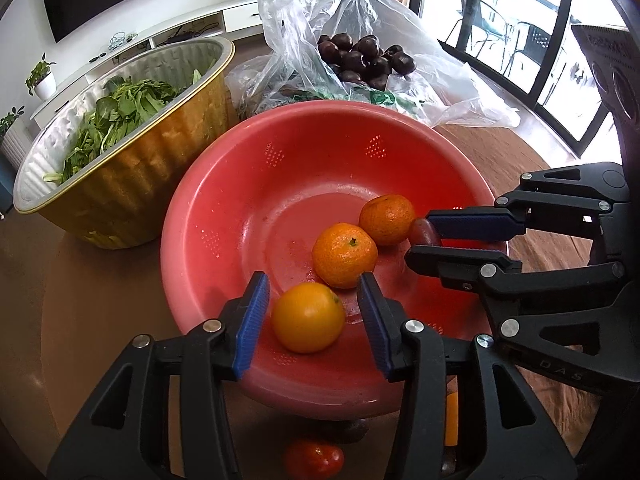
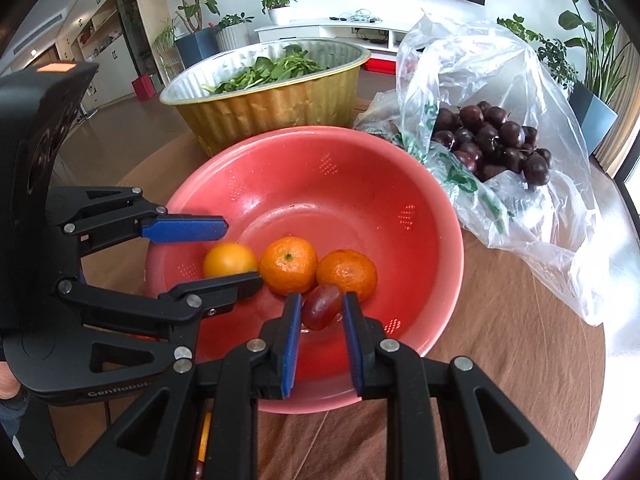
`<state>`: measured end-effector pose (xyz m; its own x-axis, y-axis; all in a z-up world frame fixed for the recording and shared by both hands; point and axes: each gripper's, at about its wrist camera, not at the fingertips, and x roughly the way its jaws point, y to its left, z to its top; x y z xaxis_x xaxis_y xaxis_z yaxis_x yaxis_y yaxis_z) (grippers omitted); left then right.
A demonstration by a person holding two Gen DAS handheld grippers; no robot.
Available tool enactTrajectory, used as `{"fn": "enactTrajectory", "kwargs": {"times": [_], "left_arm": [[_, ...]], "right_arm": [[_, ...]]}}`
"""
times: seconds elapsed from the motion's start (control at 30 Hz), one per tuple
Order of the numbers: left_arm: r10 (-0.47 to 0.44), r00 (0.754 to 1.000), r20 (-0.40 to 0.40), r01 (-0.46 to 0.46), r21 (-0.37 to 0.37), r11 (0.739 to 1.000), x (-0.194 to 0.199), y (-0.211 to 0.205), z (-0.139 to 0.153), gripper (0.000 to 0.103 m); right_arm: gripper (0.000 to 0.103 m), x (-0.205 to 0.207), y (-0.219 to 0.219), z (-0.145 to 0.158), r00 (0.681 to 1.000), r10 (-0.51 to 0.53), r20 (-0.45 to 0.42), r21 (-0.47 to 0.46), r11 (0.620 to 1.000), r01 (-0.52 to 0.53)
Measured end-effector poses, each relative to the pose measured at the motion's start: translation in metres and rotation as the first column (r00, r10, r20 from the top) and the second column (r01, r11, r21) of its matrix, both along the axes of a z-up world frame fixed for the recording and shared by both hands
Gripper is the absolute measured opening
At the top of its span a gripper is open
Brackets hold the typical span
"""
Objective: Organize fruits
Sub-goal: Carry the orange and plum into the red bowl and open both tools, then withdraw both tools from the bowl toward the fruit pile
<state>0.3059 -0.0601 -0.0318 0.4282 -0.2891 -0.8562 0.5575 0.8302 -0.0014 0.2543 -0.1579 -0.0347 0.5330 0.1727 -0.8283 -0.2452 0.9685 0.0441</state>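
A red colander bowl (image 1: 248, 184) (image 2: 360, 168) holds two tangerines (image 1: 345, 255) (image 1: 387, 220) (image 2: 289, 265) (image 2: 347, 273) and a yellow-orange fruit (image 1: 308, 317) (image 2: 229, 260). My left gripper (image 1: 313, 309) (image 2: 232, 254) is open, its pads on either side of the yellow-orange fruit without touching it. My right gripper (image 2: 322, 311) (image 1: 425, 232) is shut on a small dark red grape-like fruit (image 2: 322, 306) (image 1: 422, 232), held over the bowl's near side beside the tangerines.
A gold foil tub (image 1: 132, 184) (image 2: 280, 108) of leafy greens stands behind the bowl. A clear plastic bag (image 1: 360, 20) (image 2: 520, 128) holds several dark cherries (image 1: 360, 58) (image 2: 496, 140). A tomato (image 1: 314, 458) lies below the bowl's near rim. The table is brown wood (image 2: 500, 360).
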Motion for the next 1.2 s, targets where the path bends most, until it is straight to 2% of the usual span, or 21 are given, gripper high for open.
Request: {"fn": "enactTrajectory", "kwargs": {"times": [0.2,0.43,0.6,0.63,0.7,0.73,0.8,0.87,1.03,1.2], "left_arm": [[0.015,1.0,-0.002,-0.015,-0.018,1.0,0.001,0.004,0.002,0.05],[0.036,0.999,0.018,-0.035,-0.045,0.998,-0.01,0.012,0.013,0.053],[0.086,0.995,0.049,-0.08,-0.106,0.991,-0.023,0.03,0.032,0.072],[0.097,0.994,0.056,-0.09,-0.124,0.988,-0.027,0.035,0.037,0.073],[0.114,0.991,0.066,-0.102,-0.157,0.982,-0.037,0.044,0.047,0.081],[0.122,0.99,0.073,-0.107,-0.177,0.978,-0.044,0.049,0.051,0.084],[0.142,0.986,0.088,-0.12,-0.219,0.968,-0.061,0.059,0.058,0.098],[0.157,0.984,0.088,-0.13,-0.257,0.958,-0.077,0.068,0.061,0.103],[0.212,0.971,0.11,-0.173,-0.283,0.943,-0.125,0.082,0.052,0.103],[0.243,0.959,0.145,-0.191,-0.301,0.934,-0.179,0.091,0.036,0.103]], "right_arm": [[0.024,0.005,0.0,-0.001,1.0,-0.002,0.0,-0.006,1.0,0.002],[0.036,0.005,-0.003,-0.001,1.0,-0.012,-0.003,0.004,1.0,0.012],[0.052,-0.001,-0.001,0.006,1.0,-0.011,0.015,0.013,1.0,0.011],[0.055,-0.003,-0.002,0.01,1.0,-0.017,0.021,0.018,1.0,0.017],[0.055,-0.01,-0.005,0.02,0.998,-0.033,0.044,0.043,0.999,0.031],[0.058,-0.016,-0.007,0.026,0.998,-0.037,0.057,0.064,0.997,0.034],[0.067,-0.033,-0.012,0.039,0.995,-0.043,0.095,0.118,0.992,0.031],[0.071,-0.055,-0.017,0.048,0.991,-0.043,0.129,0.168,0.986,0.021],[0.075,-0.115,-0.016,0.045,0.987,-0.024,0.16,0.211,0.977,-0.011],[0.08,-0.166,-0.012,0.022,0.991,-0.029,0.132,0.24,0.971,-0.003]]}}
